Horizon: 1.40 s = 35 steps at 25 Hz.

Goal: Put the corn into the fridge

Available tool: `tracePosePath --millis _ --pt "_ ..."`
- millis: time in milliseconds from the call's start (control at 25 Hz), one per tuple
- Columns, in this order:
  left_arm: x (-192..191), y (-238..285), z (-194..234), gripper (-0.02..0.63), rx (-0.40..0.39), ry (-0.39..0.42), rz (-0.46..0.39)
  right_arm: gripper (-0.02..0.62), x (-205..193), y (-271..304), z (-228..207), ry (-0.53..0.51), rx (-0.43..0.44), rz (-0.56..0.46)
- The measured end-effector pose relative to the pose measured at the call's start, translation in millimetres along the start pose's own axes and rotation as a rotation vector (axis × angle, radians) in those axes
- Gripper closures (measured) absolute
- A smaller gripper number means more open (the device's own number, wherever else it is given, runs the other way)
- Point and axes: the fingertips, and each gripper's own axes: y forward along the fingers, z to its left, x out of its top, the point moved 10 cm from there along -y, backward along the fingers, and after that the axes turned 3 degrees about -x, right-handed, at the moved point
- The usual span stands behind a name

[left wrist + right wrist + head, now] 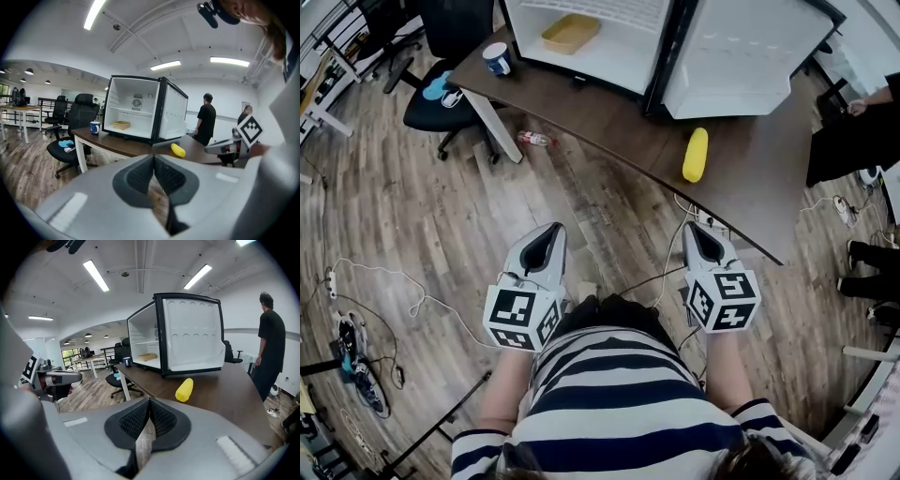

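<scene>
Flat on table (609, 127), corn (696, 155) lengthwise toward fridge (614, 58).

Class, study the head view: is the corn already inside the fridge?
No, the corn lies on the table, outside the open fridge.

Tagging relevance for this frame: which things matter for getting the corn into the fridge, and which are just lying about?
Job: corn on the table; open fridge; left gripper and right gripper, both shut, empty.
Lying about: mug; tray in the fridge; bottle on the floor; office chair.
</scene>
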Motion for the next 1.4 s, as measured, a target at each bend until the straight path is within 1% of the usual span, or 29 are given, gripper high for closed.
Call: tracePosePath --millis 80,200,400,600,800,1040,1200,1400 --pt "1 1 16 0.606 -0.012 0.005 0.01 0.596 7 12 9 0.001 -0.014 -0.002" --pt "1 3 38 0.606 -0.028 0.013 0.027 0.567 12 24 20 0.013 -0.043 -0.006" --pt "4 18 65 0.606 -0.053 -0.013 0.03 0.534 17 41 25 0.031 -0.082 0.01" --pt "5 34 69 0.606 -0.085 -0.011 0.027 0.505 21 50 17 0.05 -0.127 0.028" --pt "5 60 75 0.606 -0.104 -0.03 0.038 0.483 25 68 5 0.065 -0.161 0.028" --pt "17 100 67 0.606 -0.126 -0.019 0.052 0.457 30 95 -23 0.105 -0.2 0.035" --pt "24 129 64 0.606 -0.155 -0.003 0.079 0.423 31 112 -41 0.136 -0.233 0.042" --pt "29 171 57 0.606 -0.203 0.016 0.121 0.396 32 136 -67 0.174 -0.263 0.063"
